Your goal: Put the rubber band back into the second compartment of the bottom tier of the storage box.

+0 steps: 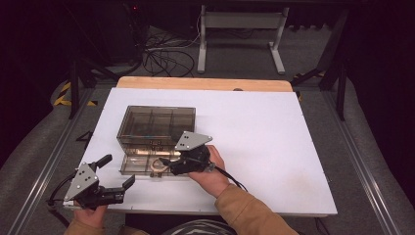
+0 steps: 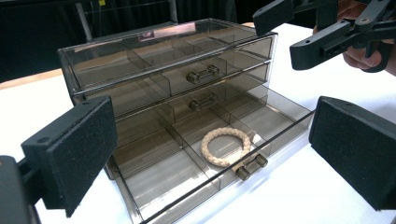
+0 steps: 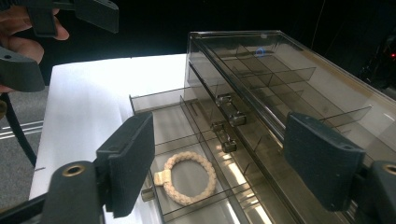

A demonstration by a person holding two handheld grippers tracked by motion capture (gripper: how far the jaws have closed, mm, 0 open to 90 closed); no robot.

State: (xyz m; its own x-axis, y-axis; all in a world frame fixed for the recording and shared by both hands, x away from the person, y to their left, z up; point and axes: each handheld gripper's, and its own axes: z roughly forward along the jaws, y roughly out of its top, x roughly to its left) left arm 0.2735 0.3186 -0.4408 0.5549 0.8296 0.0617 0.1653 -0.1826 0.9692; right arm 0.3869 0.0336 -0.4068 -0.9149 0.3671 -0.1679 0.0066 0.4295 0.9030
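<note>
Currently the braided bracelet (image 2: 226,146) lies flat in a middle compartment of the pulled-out bottom drawer (image 2: 187,182) of the smoked acrylic organizer (image 1: 156,122), just behind the drawer's front handle (image 2: 251,166). Organizer sits at about 10 o'clock from the worktop (image 1: 274,147) centre. Right tongs (image 3: 236,163) hang above the drawer, jaws well apart, nothing between them; the bracelet looks released. Left tongs (image 1: 115,171) wait at 7 o'clock of the organizer, jaws wide, nothing held. Step in hand, as I read it: close the drawer. Doing it well: come in low at the front handle, push straight along the drawer's travel toward 12 o'clock, centred on the handle so the drawer doesn't skew and bind. Box is light acrylic and will likely slide on the worktop, so brace its far or left side with the left tongs first. Go slow; a jolt could bounce the bracelet over a divider.
</note>
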